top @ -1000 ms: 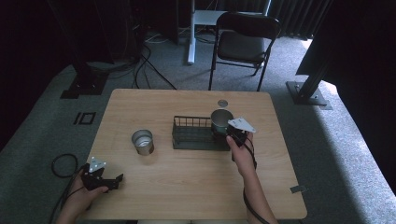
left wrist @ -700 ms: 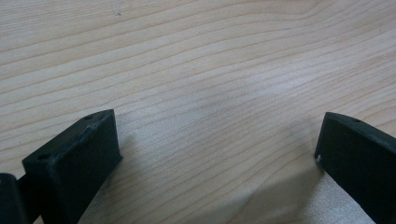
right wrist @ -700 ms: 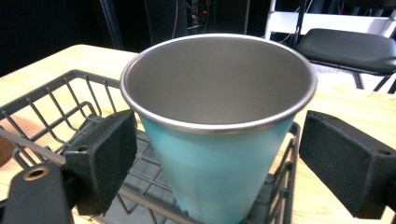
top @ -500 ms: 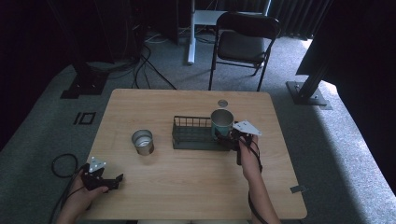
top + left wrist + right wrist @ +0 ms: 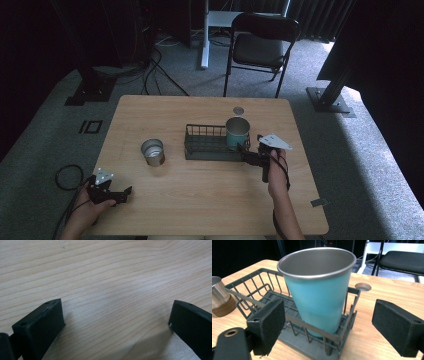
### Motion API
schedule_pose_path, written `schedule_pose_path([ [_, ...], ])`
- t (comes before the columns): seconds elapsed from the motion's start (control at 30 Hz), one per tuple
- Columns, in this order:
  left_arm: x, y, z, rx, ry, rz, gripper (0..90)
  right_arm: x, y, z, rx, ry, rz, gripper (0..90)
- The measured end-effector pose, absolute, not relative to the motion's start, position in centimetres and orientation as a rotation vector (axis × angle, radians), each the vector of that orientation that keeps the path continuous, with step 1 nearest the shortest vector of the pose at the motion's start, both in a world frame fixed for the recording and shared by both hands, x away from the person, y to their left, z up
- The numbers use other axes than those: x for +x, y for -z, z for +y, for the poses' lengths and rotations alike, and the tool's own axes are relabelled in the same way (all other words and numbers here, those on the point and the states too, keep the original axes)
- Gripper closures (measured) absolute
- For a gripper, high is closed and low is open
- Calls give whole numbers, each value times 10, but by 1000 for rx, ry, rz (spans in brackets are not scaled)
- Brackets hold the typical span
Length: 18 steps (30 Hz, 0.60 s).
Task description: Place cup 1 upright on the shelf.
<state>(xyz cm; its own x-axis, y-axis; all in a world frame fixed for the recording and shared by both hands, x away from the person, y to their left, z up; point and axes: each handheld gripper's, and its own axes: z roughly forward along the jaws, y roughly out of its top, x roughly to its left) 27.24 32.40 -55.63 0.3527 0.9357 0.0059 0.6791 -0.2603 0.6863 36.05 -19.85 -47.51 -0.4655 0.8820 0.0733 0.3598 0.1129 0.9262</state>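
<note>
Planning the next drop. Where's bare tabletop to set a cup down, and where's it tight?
Free: the table's near strip between left gripper and right gripper; also the far-left corner beyond the steel cup. Crowded: the rack's right end, where the teal cup stands.

cup (image 5: 237, 133) upright in wire basket (image 5: 202, 145)

cup (image 5: 319, 302): matt teal, brushed-metal inside | basket (image 5: 257, 302): dark wire | table (image 5: 112, 272): smooth pale wood

Grey carpet (image 5: 360, 165); black folding chair (image 5: 262, 42) beyond wooden table (image 5: 200, 200).
</note>
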Motion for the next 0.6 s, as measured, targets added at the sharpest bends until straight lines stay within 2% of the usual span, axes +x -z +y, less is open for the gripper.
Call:
schedule_pose_path([
  [0.6,272,556,324,2028,-563,1399,5,344,500,-234,1250,-1280,1926,114],
])
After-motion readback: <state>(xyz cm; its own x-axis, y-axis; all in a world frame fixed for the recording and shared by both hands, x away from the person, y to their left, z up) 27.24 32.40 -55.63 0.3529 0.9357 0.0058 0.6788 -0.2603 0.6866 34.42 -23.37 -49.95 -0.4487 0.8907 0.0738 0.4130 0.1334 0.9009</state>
